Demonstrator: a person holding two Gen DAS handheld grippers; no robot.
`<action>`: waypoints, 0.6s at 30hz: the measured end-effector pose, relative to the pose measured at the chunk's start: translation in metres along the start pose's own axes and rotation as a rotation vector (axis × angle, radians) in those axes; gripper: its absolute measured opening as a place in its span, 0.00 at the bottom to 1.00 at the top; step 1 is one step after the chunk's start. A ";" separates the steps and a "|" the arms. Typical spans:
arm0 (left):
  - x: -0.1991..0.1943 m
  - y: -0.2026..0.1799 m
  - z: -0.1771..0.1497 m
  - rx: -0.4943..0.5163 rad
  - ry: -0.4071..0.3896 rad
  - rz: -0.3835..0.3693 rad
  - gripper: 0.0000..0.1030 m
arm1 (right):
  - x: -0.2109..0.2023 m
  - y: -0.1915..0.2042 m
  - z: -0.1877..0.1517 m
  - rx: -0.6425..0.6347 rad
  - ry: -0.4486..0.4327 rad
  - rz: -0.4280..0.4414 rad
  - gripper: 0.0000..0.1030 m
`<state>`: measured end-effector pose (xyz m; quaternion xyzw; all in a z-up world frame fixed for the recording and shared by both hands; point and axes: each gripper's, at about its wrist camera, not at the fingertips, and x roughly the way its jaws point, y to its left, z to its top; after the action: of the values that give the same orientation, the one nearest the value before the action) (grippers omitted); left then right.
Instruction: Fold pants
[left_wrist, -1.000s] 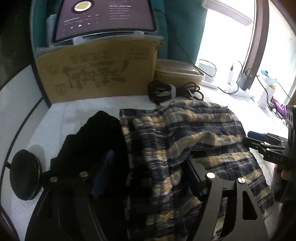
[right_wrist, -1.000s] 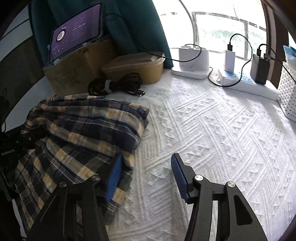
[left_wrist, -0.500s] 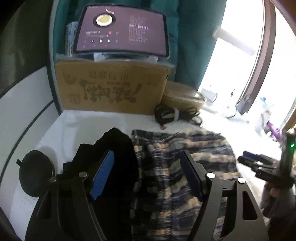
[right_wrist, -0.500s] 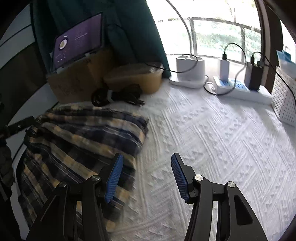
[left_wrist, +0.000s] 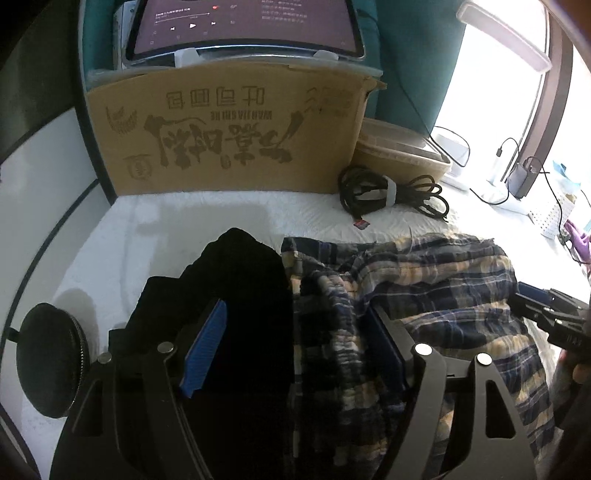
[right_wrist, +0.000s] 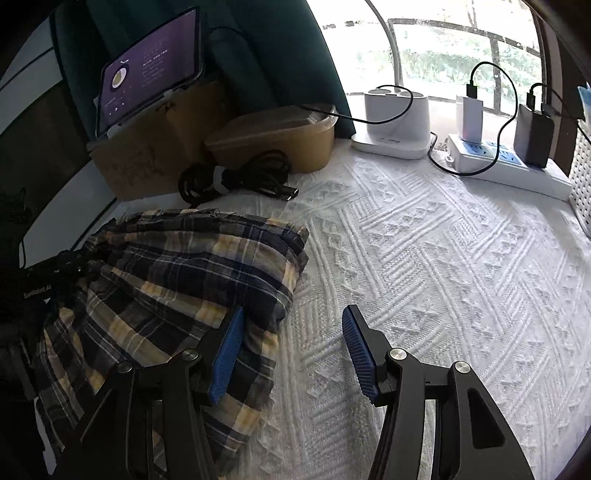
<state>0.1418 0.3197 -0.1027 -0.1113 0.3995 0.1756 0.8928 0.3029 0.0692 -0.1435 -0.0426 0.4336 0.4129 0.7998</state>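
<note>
While both grippers gaped, plaid pants lay bunched.
Left gripper and right gripper held nothing (black garment just left).

The cardboard box carries upside-down print: large brush-style Chinese characters that cannot be made out, a row of blocky characters, and a small line of Latin capitals too blurred to spell with confidence. The tablet shows playback symbols and tiny unreadable lines. The left gripper's side bears small white lettering, illegible.
</note>
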 end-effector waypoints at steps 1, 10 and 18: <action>-0.001 0.000 0.001 -0.002 0.004 0.002 0.73 | 0.000 -0.001 0.000 0.005 0.001 0.002 0.57; -0.027 -0.004 0.002 -0.016 -0.011 0.004 0.73 | -0.013 0.001 -0.003 0.009 -0.009 -0.027 0.59; -0.058 -0.011 -0.008 0.018 -0.059 -0.012 0.73 | -0.036 0.015 -0.009 -0.011 -0.036 -0.033 0.59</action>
<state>0.1053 0.2944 -0.0636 -0.1004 0.3740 0.1697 0.9062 0.2767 0.0524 -0.1183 -0.0467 0.4160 0.4026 0.8140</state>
